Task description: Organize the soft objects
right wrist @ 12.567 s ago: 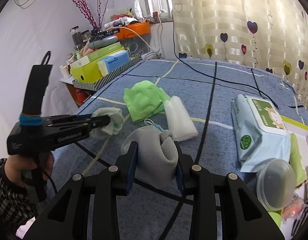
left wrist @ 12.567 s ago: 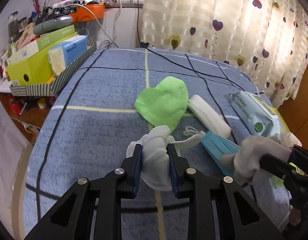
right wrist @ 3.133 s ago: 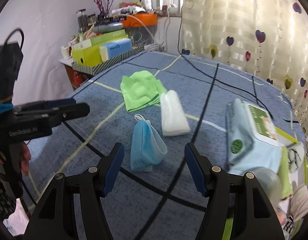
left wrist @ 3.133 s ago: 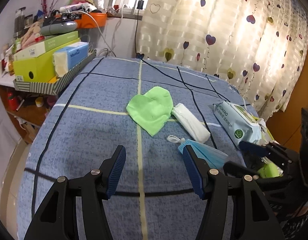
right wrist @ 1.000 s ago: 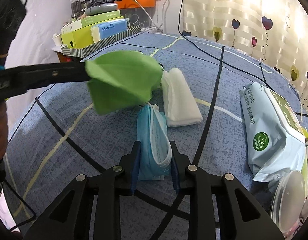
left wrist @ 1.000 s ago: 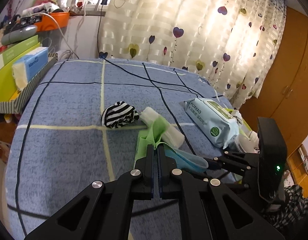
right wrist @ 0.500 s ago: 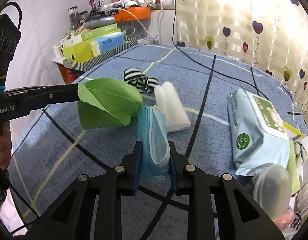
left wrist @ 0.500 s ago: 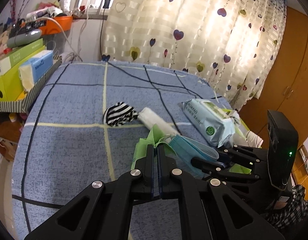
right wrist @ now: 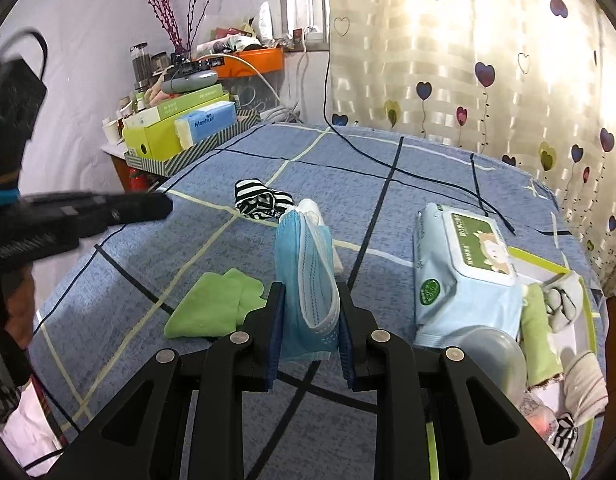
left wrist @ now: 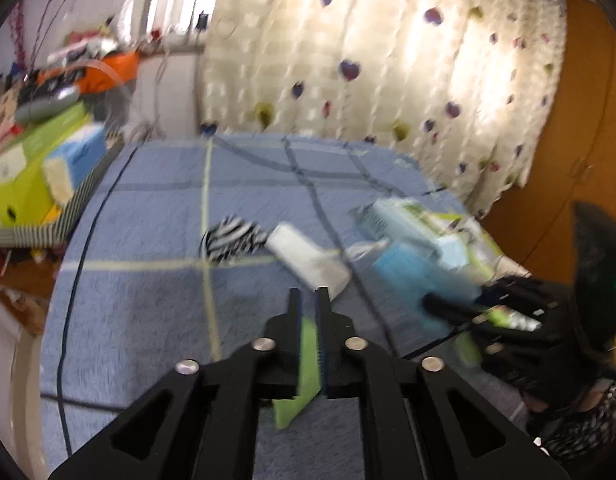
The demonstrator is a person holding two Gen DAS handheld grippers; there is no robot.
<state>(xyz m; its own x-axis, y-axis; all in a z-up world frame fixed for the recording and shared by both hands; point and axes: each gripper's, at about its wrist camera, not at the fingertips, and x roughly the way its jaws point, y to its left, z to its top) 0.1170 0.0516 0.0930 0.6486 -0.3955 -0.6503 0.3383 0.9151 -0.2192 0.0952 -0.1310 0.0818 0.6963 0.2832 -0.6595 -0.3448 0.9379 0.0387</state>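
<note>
My right gripper (right wrist: 309,312) is shut on a blue face mask (right wrist: 306,280) and holds it above the blue bedspread (right wrist: 387,208). The green cloth (right wrist: 214,310) lies on the bedspread in the right wrist view, apart from my left gripper (right wrist: 164,204), which hovers above and to its left. In the blurred left wrist view my left gripper (left wrist: 308,300) has its jaws slightly parted, with the green cloth (left wrist: 304,364) showing between and below them. A striped sock (right wrist: 262,200) and a white roll (left wrist: 308,258) lie mid-bed.
A wet-wipes pack (right wrist: 463,272) lies right of the mask. A green-rimmed tray (right wrist: 587,320) at the right edge holds socks, cloths and a plastic lid. A striped tray (right wrist: 196,148) of boxes stands at the far left. A black cable (right wrist: 407,168) crosses the bed.
My left gripper has let go of the green cloth, which now lies on the bed, and has swung left. My right gripper has lifted the mask higher and nearer the tray.
</note>
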